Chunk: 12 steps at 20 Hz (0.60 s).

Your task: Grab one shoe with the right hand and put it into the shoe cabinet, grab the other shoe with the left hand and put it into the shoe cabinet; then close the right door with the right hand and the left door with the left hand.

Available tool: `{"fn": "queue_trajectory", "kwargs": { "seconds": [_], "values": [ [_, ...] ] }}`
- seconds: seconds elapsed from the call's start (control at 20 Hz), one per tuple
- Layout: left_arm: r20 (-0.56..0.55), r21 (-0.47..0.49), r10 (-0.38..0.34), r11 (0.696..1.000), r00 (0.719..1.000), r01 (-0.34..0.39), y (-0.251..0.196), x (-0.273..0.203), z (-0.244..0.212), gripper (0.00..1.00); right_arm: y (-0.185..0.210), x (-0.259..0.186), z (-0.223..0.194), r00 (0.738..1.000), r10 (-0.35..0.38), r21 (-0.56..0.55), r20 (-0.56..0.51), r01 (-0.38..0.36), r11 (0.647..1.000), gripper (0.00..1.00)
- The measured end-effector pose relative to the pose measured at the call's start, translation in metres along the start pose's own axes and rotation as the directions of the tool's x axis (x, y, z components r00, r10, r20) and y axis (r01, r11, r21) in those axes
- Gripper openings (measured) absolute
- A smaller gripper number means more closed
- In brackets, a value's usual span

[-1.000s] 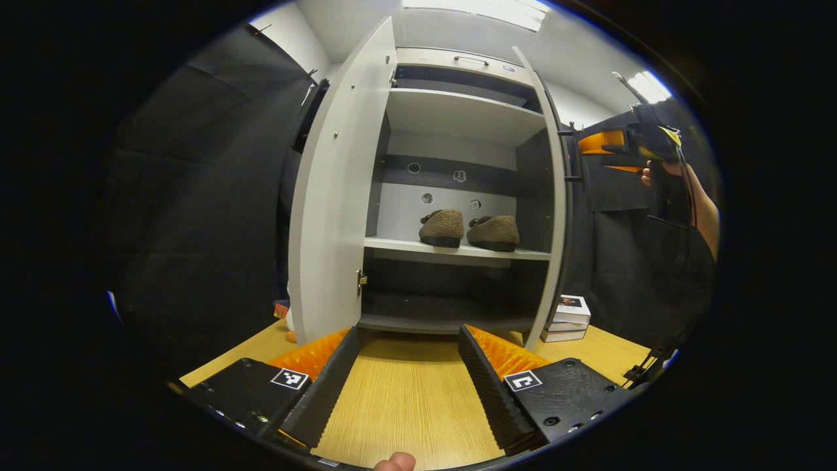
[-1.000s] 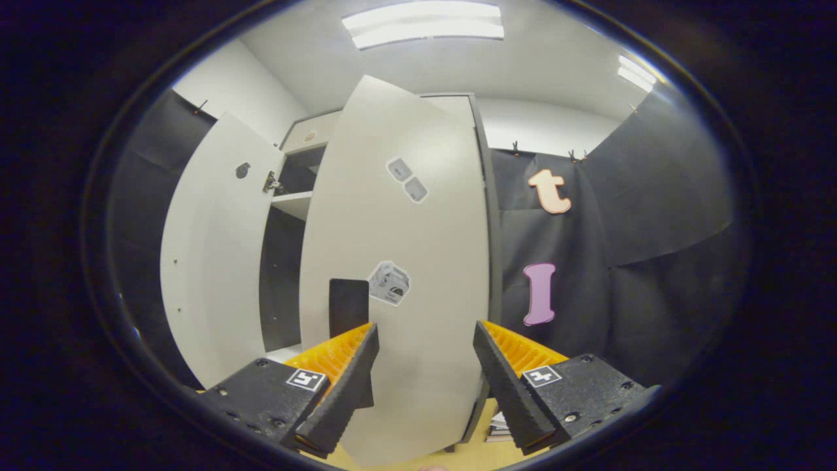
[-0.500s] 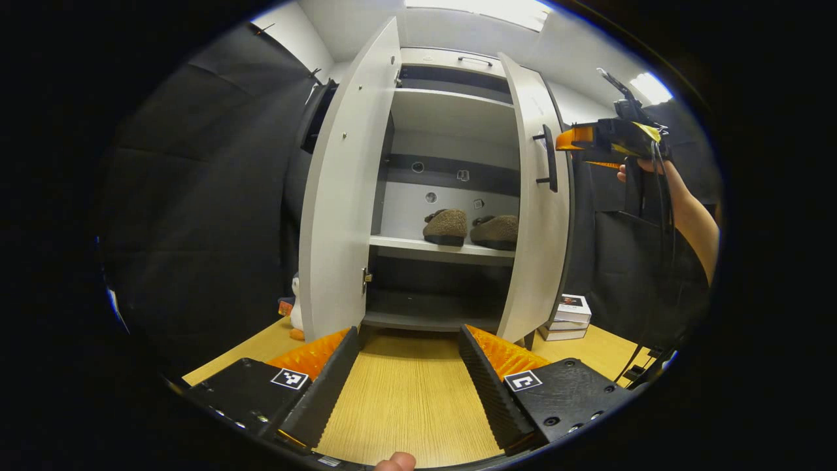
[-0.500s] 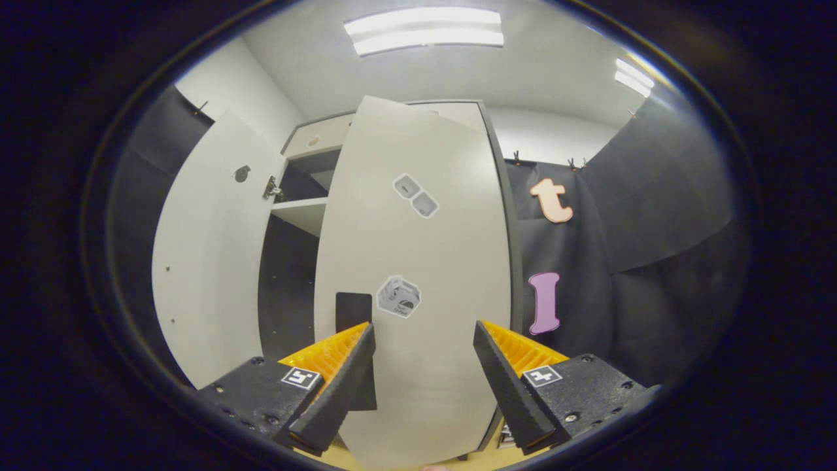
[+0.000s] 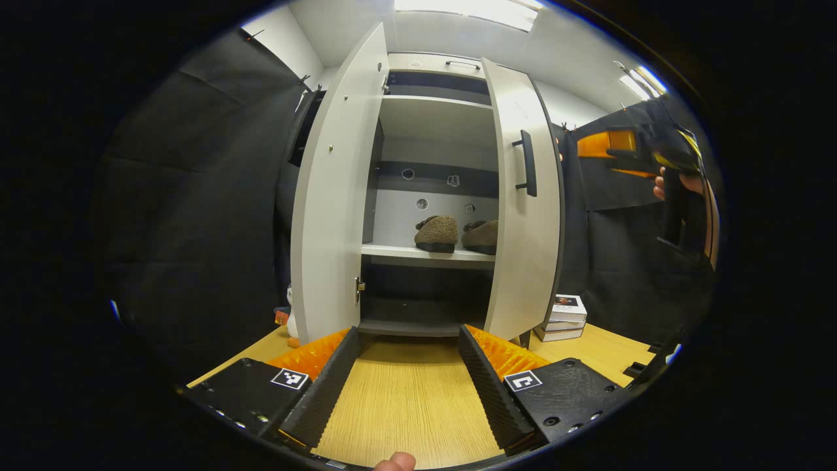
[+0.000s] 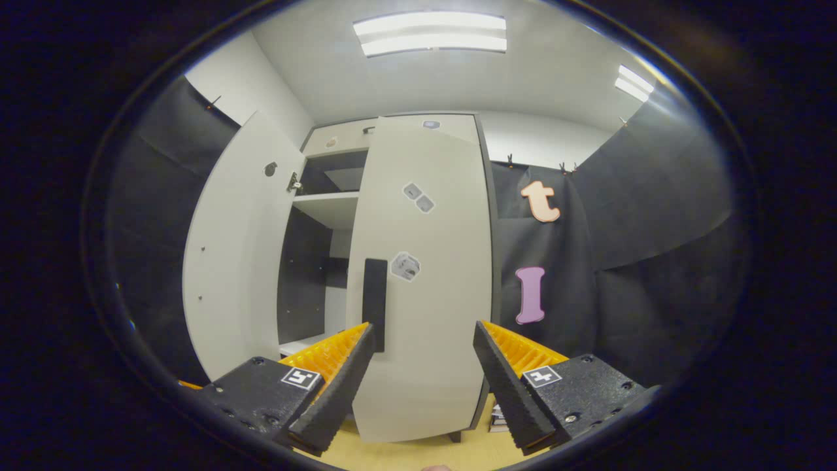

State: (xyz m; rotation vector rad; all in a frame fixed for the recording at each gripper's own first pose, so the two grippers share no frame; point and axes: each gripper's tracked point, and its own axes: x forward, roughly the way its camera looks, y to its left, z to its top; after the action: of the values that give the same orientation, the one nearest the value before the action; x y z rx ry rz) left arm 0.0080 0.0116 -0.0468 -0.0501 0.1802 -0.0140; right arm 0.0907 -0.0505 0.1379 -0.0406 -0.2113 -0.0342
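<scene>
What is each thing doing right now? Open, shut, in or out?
Left door: wide open.
Right door: mostly closed, not quite shut.
Two shoes: inside, on the middle shelf.
Left tool: open, holding nothing.
Right tool: open, holding nothing.

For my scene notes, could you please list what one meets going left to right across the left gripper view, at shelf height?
Left door → left shoe → right shoe → right door → right gripper.
</scene>
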Motion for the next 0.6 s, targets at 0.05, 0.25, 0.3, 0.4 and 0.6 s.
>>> {"fn": "queue_trajectory", "kwargs": {
  "seconds": [0.05, 0.25, 0.3, 0.4, 0.6],
  "values": [
    [-0.008, -0.004, -0.008, 1.0, 1.0, 0.008, -0.003, -0.001, -0.001, 0.93, -0.003, -0.01, -0.014, 0.999, -0.033, -0.006, -0.013, 0.033, 0.999, 0.97],
    [-0.008, -0.031, -0.036, 0.999, 0.999, 0.036, -0.01, -0.003, 0.004, 0.93, 0.002, -0.046, -0.067, 0.994, -0.094, -0.031, -0.058, 0.092, 0.995, 0.98],
    [-0.006, -0.03, -0.04, 0.999, 0.999, 0.04, -0.011, -0.003, 0.005, 0.93, 0.002, -0.055, -0.08, 0.992, -0.107, -0.038, -0.068, 0.104, 0.994, 0.98],
    [0.009, -0.025, -0.042, 0.999, 0.999, 0.043, -0.012, -0.006, 0.011, 0.93, 0.004, -0.07, -0.106, 0.988, -0.118, -0.048, -0.102, 0.113, 0.992, 0.98],
    [0.026, -0.029, -0.052, 0.998, 0.998, 0.053, -0.015, -0.007, 0.017, 0.93, 0.013, -0.085, -0.141, 0.978, -0.095, -0.04, -0.185, 0.089, 0.995, 0.98]
  ]
}}
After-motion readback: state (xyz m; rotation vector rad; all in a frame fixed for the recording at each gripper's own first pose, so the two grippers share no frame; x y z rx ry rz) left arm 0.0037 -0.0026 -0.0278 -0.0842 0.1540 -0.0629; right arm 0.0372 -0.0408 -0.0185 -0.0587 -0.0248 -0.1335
